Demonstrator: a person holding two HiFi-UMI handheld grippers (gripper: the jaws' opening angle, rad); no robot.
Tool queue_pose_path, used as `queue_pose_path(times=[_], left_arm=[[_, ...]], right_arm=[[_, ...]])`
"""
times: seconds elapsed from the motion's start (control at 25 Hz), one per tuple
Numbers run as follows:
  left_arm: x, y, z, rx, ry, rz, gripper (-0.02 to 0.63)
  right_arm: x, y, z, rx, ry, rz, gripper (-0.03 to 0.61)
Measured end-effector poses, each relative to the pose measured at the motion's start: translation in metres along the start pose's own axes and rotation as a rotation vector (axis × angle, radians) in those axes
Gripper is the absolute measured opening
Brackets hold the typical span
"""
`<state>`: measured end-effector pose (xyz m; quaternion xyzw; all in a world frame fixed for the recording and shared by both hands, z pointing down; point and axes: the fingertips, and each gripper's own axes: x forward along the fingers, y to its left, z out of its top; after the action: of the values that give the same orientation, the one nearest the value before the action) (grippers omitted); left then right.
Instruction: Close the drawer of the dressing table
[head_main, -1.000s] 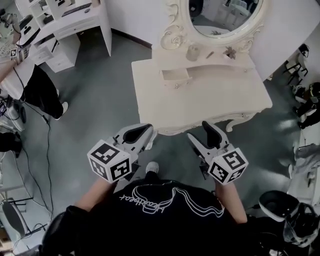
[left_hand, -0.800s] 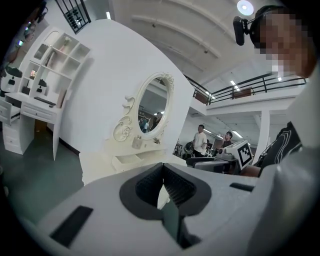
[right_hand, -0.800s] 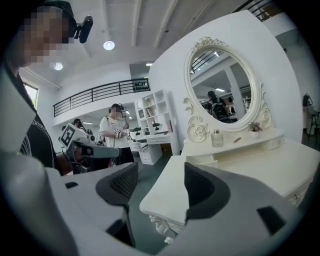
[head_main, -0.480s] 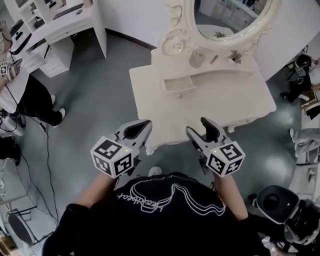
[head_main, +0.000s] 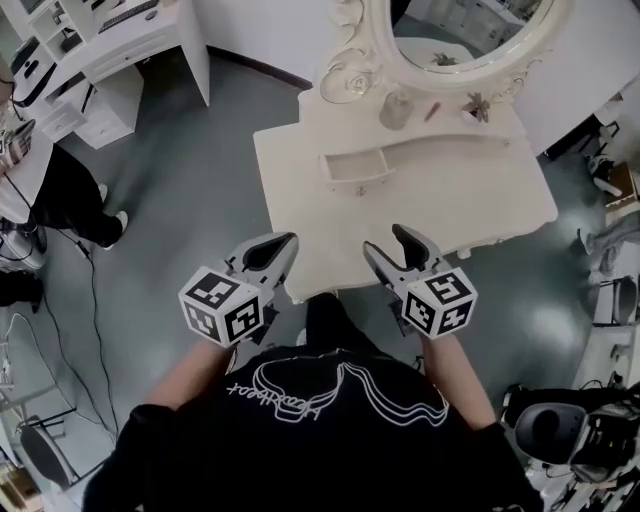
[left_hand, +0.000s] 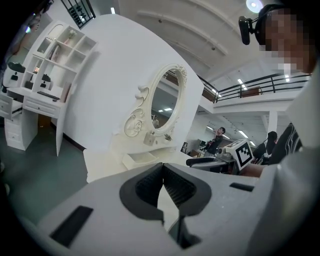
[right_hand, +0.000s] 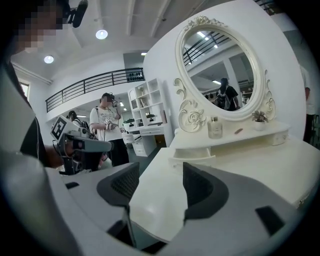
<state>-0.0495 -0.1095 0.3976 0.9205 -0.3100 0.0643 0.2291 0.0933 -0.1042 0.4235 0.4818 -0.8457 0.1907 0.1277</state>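
Note:
The cream dressing table (head_main: 470, 200) stands in front of me under its oval mirror (head_main: 465, 30). Its small drawer (head_main: 352, 167) on the raised back shelf is pulled out, and it also shows in the left gripper view (left_hand: 135, 159) and the right gripper view (right_hand: 192, 156). My left gripper (head_main: 278, 247) (left_hand: 163, 167) hovers at the table's near left corner, shut on nothing. My right gripper (head_main: 393, 245) (right_hand: 161, 171) hangs over the table's front edge. Its jaws stand apart and are closing, with nothing held between them. Both grippers are well short of the drawer.
A perfume bottle (head_main: 396, 108) and small items sit on the shelf below the mirror. A white desk with shelves (head_main: 120, 50) stands at the far left, with a person (head_main: 50, 180) beside it. Cables trail on the grey floor at left. Dark gear (head_main: 545, 425) lies at lower right.
Both grippers have moved forward and down to the table's front edge. The table now sits closer beneath me. The right jaws have narrowed slightly.

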Motion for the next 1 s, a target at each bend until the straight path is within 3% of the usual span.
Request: queue_pose_path(times=[1.0], left_arm=[[0.047,0.081,-0.020,-0.105,0.043,0.155,0.003]], right_arm=[[0.112,-0.077,-0.049,0.051,0.167,-0.042,0.230]])
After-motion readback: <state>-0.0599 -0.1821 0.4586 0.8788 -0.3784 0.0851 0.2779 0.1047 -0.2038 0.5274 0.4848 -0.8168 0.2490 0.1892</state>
